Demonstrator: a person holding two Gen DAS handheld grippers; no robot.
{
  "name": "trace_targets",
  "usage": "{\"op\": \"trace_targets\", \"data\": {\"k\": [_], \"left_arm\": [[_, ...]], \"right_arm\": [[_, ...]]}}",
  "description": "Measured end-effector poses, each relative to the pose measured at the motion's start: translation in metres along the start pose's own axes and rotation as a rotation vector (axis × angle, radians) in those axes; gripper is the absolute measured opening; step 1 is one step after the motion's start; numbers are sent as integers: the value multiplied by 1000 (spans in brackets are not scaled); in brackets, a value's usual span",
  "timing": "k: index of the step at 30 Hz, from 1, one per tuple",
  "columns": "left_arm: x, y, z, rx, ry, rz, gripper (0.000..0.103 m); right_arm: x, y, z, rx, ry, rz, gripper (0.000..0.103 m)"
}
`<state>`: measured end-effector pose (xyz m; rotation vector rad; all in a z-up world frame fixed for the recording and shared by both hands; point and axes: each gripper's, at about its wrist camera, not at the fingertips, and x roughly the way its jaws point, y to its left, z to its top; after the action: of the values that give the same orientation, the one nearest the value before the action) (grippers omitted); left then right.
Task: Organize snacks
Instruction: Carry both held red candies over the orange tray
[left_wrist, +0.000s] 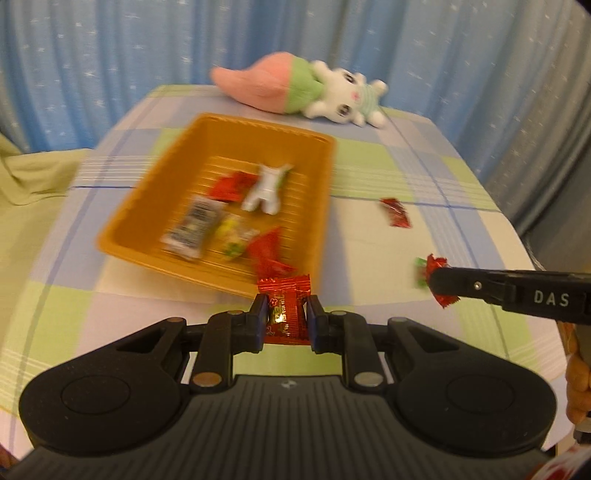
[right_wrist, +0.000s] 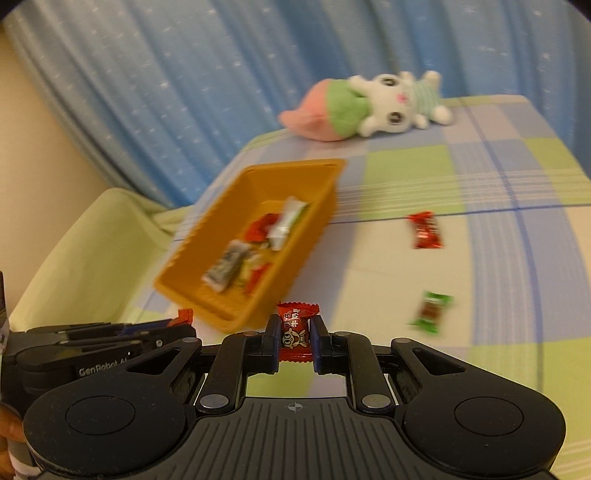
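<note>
red candy (left_wrist: 286, 317) pinched in left claw (left_wrist: 285, 318); right claw (right_wrist: 294, 334) pinches another candy (right_wrist: 295, 330).

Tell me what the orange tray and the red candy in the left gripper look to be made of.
Orange tray: likely molded plastic, with a uniform colour, ribbed floor and thin raised walls. Red candy in the left gripper: glossy foil or film wrapper, judging by its crinkled, serrated ends and bright glints.

Orange basket (left_wrist: 155, 192), red candies (left_wrist: 396, 212), pastel checked tablecloth (left_wrist: 424, 166), star-speckled blue curtain (left_wrist: 147, 48).
</note>
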<state>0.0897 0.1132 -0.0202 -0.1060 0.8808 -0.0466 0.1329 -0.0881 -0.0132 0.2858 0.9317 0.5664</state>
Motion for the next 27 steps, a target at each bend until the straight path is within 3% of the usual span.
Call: {"op": "trace_targets", "data": {"k": [12, 27], "left_arm": [[-9, 63, 29, -17, -78, 70, 20], [47, 85, 75, 72, -68, 20, 20]], "right_arm": [[53, 50, 25, -48, 23, 42, 17], [119, 47, 68, -51, 0, -122, 17]]}}
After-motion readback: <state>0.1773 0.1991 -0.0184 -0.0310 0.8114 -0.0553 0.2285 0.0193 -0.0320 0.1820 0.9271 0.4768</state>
